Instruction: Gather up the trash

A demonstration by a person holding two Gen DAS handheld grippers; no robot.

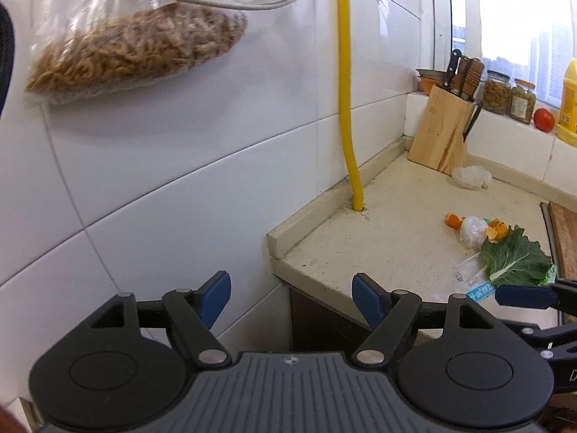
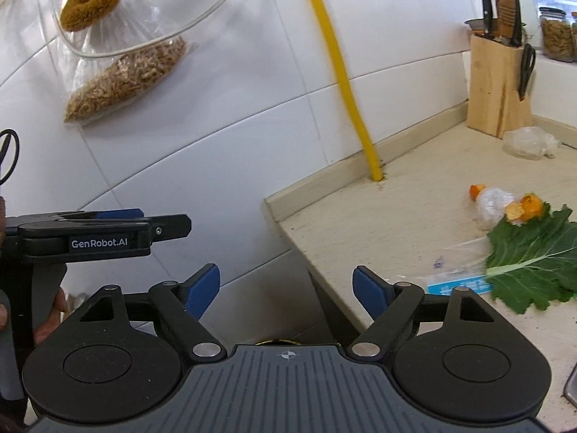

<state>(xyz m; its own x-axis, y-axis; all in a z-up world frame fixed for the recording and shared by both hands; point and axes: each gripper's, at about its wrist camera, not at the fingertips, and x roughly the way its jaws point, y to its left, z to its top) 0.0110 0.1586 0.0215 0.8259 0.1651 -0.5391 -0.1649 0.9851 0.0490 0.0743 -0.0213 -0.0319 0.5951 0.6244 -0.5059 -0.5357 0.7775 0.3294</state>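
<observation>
White wall tiles [image 1: 180,187] back a beige worktop [image 1: 396,223] that ends in a corner near a yellow pipe [image 1: 348,108], which runs down the wall into the worktop's back edge. Window sill at the far end carries 2 jars [image 1: 508,92], a tomato [image 1: 544,119] and a yellow bottle [image 1: 569,104]. Knife block [image 1: 441,130] stands in the far corner of the worktop, a crumpled plastic bag [image 1: 471,177] just in front of it.

Trash lies in 1 cluster toward the front edge of the worktop: orange peel [image 2: 524,207], a clear plastic wad [image 2: 492,202] touching the peel, a green leaf [image 2: 533,267] partly over a clear wrapper with blue print [image 2: 458,283]. Nothing in the cluster is touched by either gripper.

Hanging on the wall above: a clear bag of dried noodles [image 1: 140,50], a white cord [image 1: 216,0] looped across it.

Left gripper [image 1: 291,297]: both blue pads spread wide apart, nothing between them; held off the worktop's near corner, over the gap beside the cabinet. Seen side-on in the right wrist view, with fingers of a hand [image 2: 47,310] on its grip.

Right gripper [image 2: 286,292]: pads likewise wide apart, holding nothing; near the front edge of the worktop, short of the wrapper.
</observation>
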